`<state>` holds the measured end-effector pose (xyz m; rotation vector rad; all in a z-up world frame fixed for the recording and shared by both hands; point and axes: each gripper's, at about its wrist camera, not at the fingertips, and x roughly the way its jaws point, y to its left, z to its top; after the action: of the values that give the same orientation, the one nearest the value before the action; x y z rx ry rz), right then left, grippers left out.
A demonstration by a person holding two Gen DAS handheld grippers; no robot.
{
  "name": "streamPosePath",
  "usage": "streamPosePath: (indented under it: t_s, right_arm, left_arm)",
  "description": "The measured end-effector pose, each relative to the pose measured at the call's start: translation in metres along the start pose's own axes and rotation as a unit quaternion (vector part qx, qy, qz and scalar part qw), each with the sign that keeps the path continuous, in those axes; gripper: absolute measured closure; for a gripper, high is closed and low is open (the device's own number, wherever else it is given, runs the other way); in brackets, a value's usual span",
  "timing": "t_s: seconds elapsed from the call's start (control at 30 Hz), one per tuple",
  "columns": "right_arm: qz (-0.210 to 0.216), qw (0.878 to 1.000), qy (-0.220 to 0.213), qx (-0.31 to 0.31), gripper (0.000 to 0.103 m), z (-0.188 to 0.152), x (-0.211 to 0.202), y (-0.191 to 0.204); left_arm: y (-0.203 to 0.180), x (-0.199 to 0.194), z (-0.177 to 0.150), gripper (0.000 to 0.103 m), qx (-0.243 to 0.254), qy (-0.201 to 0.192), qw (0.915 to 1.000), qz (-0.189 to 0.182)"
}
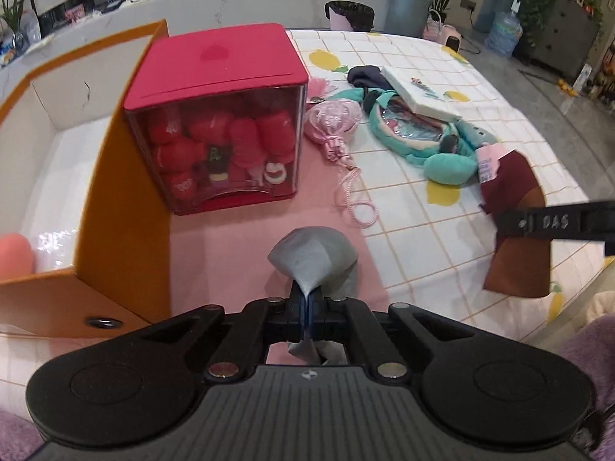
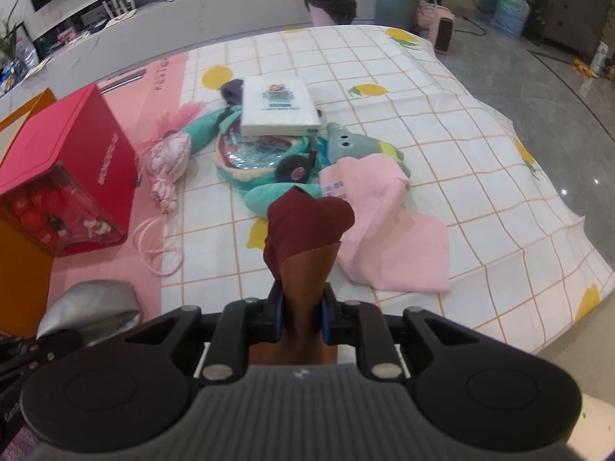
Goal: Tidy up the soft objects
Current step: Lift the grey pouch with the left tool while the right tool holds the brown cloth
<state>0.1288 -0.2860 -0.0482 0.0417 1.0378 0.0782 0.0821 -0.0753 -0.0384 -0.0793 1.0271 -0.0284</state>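
Now the left gripper [image 1: 307, 299] pinches a grey cloth [image 1: 311, 257] beside the red box [image 1: 215, 77]; the right gripper [image 2: 301, 307] clamps a maroon-and-brown cloth [image 2: 303, 230].

The open carton [image 1: 96, 199] stands at the table's left edge; the clear-fronted box [image 1: 215, 123] sits just to its right, touching it; right of that lies the tasselled pouch [image 1: 332, 119], its cord [image 1: 355, 196] trailing toward the near side; further right the plush bag [image 2: 265, 157] lies under the tissue pack [image 2: 278, 105]; the folded cloth [image 2: 388, 230] lies nearer, overlapping the stuffed toy [image 2: 353, 140].
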Motion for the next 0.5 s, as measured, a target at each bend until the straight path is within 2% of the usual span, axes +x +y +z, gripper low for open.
streamPosePath:
  t_s: [0.27,0.5]
  right_arm:
    - [-0.002,0.999,-0.015,-0.036,0.089,0.001,-0.008,0.015]
    - [-0.037,0.996,-0.05,-0.062,0.089,0.003,-0.019,0.03]
  left_arm:
    - [0.003,-0.014,0.003,0.101,-0.004,-0.019,0.9998,0.004]
    - [0.01,-0.041,0.019,0.101,-0.005,-0.038,0.9993,-0.005]
